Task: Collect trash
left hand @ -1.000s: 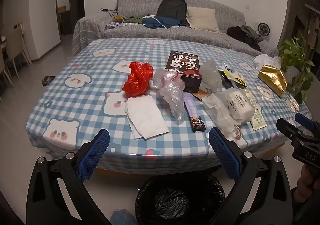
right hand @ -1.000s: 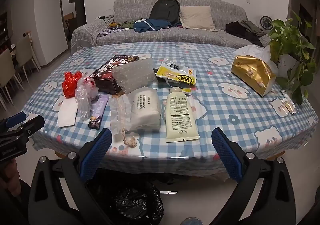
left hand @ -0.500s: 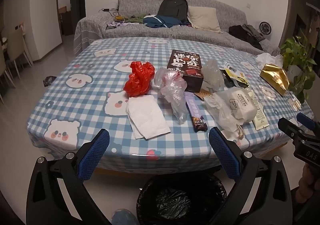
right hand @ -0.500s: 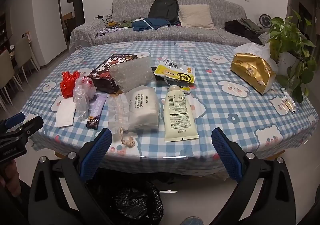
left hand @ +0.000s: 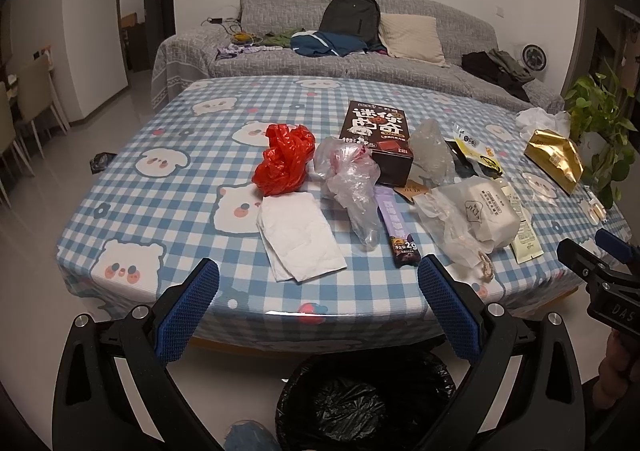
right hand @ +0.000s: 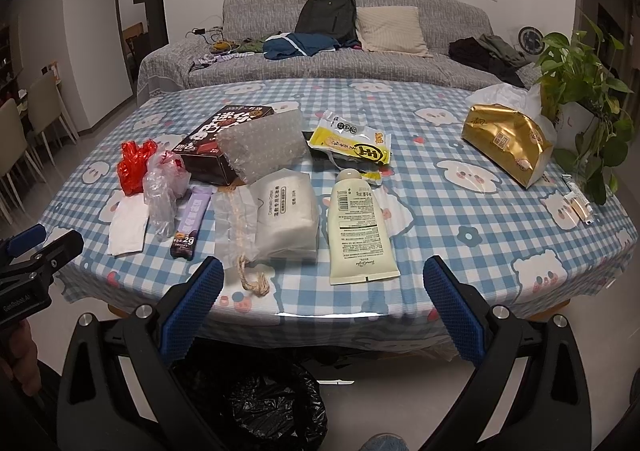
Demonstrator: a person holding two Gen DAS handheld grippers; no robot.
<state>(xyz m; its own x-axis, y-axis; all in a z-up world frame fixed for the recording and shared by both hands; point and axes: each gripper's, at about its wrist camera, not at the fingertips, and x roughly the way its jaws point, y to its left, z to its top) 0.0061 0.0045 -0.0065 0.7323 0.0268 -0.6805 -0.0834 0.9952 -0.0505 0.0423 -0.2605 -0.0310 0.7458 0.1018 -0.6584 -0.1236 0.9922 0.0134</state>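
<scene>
Trash is all lying on the table [left hand: 168, 211]; both the left gripper [left hand: 318, 291] and right gripper [right hand: 323, 289] are hanging spread, holding nothing, above the bin [left hand: 360, 403]

Right gripper [right hand: 323, 301] wide apart, littered table [right hand: 460, 235], black-lined bin [right hand: 256, 407] below

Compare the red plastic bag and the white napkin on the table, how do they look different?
The red plastic bag is crumpled into a puffy, glossy bundle; the white napkin lies flat, matte and only creased. The bag sits farther from the table edge, the napkin nearer. Both lie loose on the checked tablecloth, touching, with neither gripper holding them.
</scene>
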